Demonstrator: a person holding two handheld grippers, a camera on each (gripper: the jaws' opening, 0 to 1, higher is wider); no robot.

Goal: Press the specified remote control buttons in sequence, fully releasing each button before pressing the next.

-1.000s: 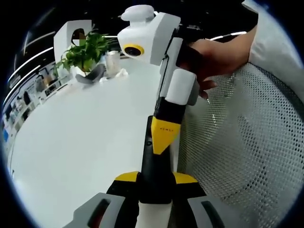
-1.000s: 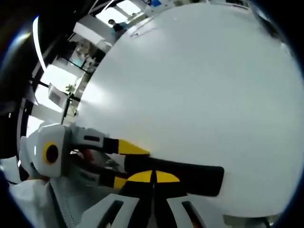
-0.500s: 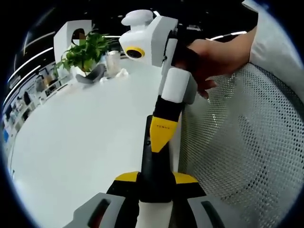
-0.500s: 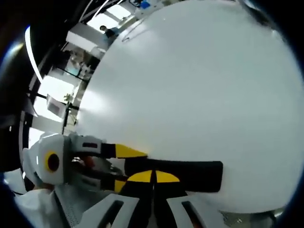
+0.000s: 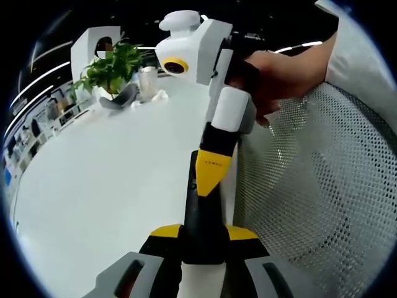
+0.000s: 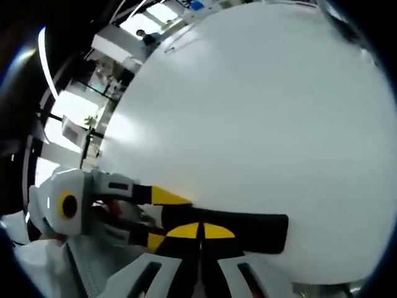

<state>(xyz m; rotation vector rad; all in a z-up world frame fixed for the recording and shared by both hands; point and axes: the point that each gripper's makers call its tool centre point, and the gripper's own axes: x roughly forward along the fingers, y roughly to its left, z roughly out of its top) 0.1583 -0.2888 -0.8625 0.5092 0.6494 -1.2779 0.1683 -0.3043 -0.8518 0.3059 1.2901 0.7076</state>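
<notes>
Left gripper view: the left gripper (image 5: 203, 233) is clamped on a long, slim black remote control (image 5: 200, 211), its two yellow-tipped jaws pressing on either side of the remote's near end. The remote runs away from the camera above the edge of a broad white table (image 5: 105, 186). The white-bodied right gripper (image 5: 209, 180), held by a person's hand (image 5: 279, 74) below a white sleeve (image 5: 363, 56), comes down from above with its yellow jaws drawn together into a single point, which appears to touch the upper face of the remote near its far end. A white mesh chair back (image 5: 316, 192) lies on the right. At the table's far end stand a green potted plant (image 5: 111, 67), a clear glass (image 5: 147, 82) and a small grey object (image 5: 121, 98). Right gripper view: the right gripper (image 6: 200, 231) shows its yellow tips meeting, set against the black remote (image 6: 248, 225). The left gripper (image 6: 162, 217) grips the remote's end from the left.
</notes>
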